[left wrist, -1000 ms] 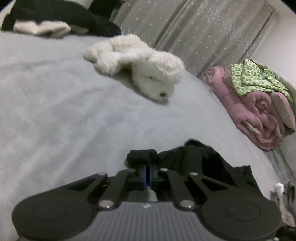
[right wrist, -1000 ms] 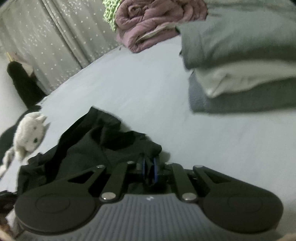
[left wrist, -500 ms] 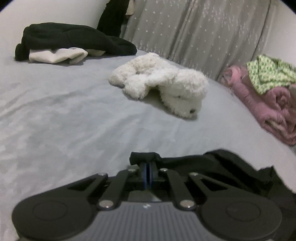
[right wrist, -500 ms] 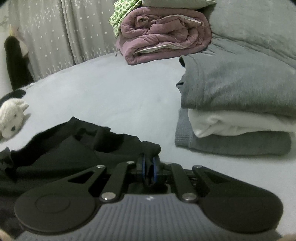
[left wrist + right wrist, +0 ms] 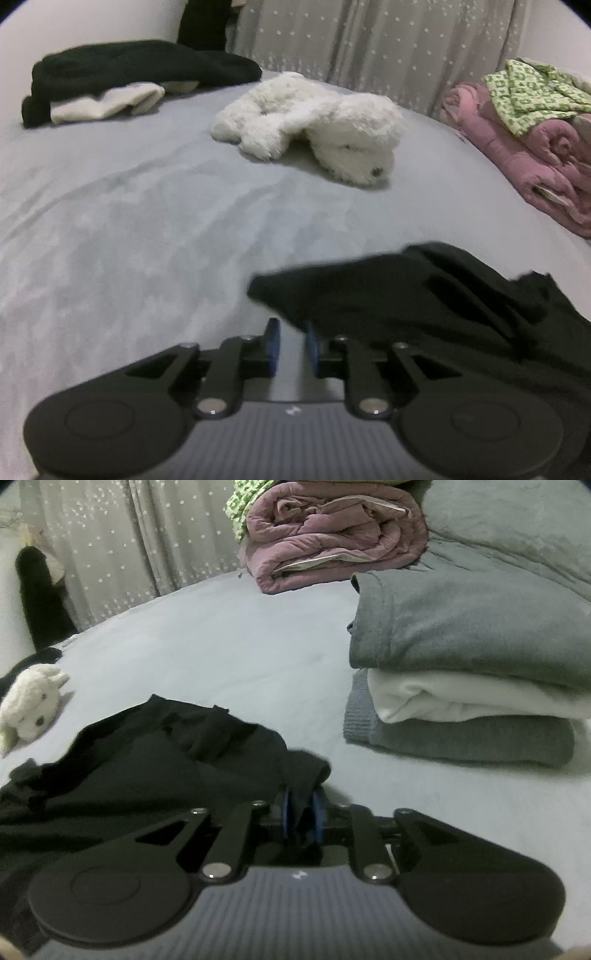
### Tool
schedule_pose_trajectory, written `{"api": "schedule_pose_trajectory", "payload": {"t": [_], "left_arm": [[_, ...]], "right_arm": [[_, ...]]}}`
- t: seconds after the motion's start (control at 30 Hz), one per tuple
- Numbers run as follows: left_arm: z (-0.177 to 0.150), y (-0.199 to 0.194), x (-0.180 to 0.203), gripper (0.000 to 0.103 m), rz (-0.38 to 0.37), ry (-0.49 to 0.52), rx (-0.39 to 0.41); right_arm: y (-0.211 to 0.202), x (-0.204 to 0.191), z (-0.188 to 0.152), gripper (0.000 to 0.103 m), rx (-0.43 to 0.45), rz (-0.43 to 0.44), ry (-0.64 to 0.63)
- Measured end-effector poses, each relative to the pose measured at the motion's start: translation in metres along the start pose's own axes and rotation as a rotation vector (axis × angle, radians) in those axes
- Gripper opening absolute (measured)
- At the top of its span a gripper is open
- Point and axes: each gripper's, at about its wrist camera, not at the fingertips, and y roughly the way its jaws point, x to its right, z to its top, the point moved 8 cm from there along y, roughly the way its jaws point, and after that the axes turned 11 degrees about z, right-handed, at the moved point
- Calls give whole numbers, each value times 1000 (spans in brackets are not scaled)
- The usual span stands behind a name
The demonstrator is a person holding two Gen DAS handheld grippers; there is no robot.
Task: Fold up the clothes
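**Both grippers loosening on the black garment**

While the black garment [image 5: 424, 306] lies crumpled low in both wrist views, the left gripper [image 5: 293, 345] sits at the bottom centre of its frame with its blue pads spread and bare sheet showing in the gap; the cloth's corner is just above and to the right of them, no longer pinched as it was half a second ago. Its jaws have just been opening. In the right wrist view, the right gripper [image 5: 302, 818] has also just been opening, yet a fold of the garment [image 5: 147, 760] still sits between its blue pads, which look to be touching it. The garment's long axis runs roughly from lower left to centre of that frame, stretched between the two grippers.

Farther off on the grey bed sheet [image 5: 129, 221], a white plush dog [image 5: 314, 125] lies on its side in the upper middle of the left view. A dark garment over a cream one [image 5: 122, 81] sits upper left, and a rolled pink quilt [image 5: 532, 162] with a green patterned cloth [image 5: 528, 92] on top is at the right edge. In the right view a stack of folded clothes [image 5: 469, 675], grey, white, grey, rests at right, before a starred grey curtain [image 5: 122, 542].
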Motion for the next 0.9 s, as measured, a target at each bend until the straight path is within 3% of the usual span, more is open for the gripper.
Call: {"api": "schedule_pose_trajectory", "payload": {"t": [0.13, 0.27, 0.4, 0.63, 0.9], "left_arm": [[-17, -17, 1, 33, -48, -15, -31], [-36, -36, 3, 39, -90, -19, -64], [-54, -51, 4, 40, -140, -40, -110], [-82, -71, -5, 40, -226, -184, -186], [-115, -102, -3, 40, -278, -176, -286]], "right_arm": [[-19, -2, -9, 33, -36, 62, 31], [-39, -3, -23, 33, -78, 102, 64], [-55, -2, -37, 33, -109, 135, 135], [-71, -6, -63, 33, -147, 202, 311], [-105, -22, -90, 37, -188, 239, 295]]}}
